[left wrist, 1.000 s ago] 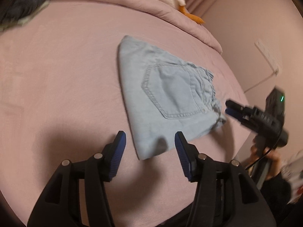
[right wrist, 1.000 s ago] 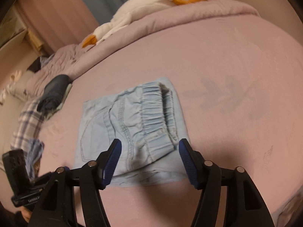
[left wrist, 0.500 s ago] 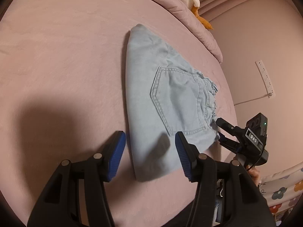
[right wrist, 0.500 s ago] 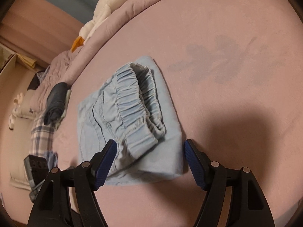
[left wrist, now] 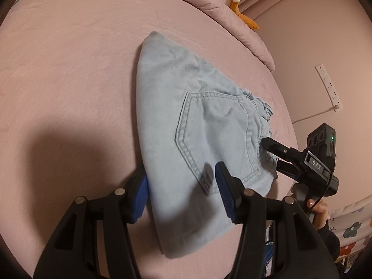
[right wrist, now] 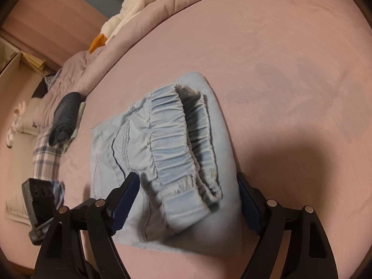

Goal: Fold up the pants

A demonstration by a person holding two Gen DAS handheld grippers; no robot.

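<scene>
Pink bed point(left wrist: 69, 69), its sheet smooth and wide, filling nearly the whole of both views, with dark shadows cast across the near part. Pink wall point(left wrist: 302, 46) on the right in the left view, carrying a white power strip point(left wrist: 327, 86) with a cord running down from it. Rumpled pink quilt point(right wrist: 162, 23) bunched along the far edge of the bed, a white stuffed goose point(right wrist: 130, 9) with an orange beak lying on top of it. At the far left in the right view, a dark rolled garment point(right wrist: 66, 116) resting on plaid cloth point(right wrist: 45, 160).

Light blue folded pants point(left wrist: 197, 139) flat on the bed, well apart from the quilt, back pocket up, gathered elastic waistband point(right wrist: 176, 139) toward the right side.

Left gripper point(left wrist: 181, 193) with fingers spread, straddling the near left edge of the pants, not seen to press the cloth. Right gripper point(right wrist: 188, 200) with fingers spread wide and just now opening further, the waistband end of the pants between them, blue pads either side and not pressing. A hand point(left wrist: 318, 211) around the right gripper's handle, low at the right.
</scene>
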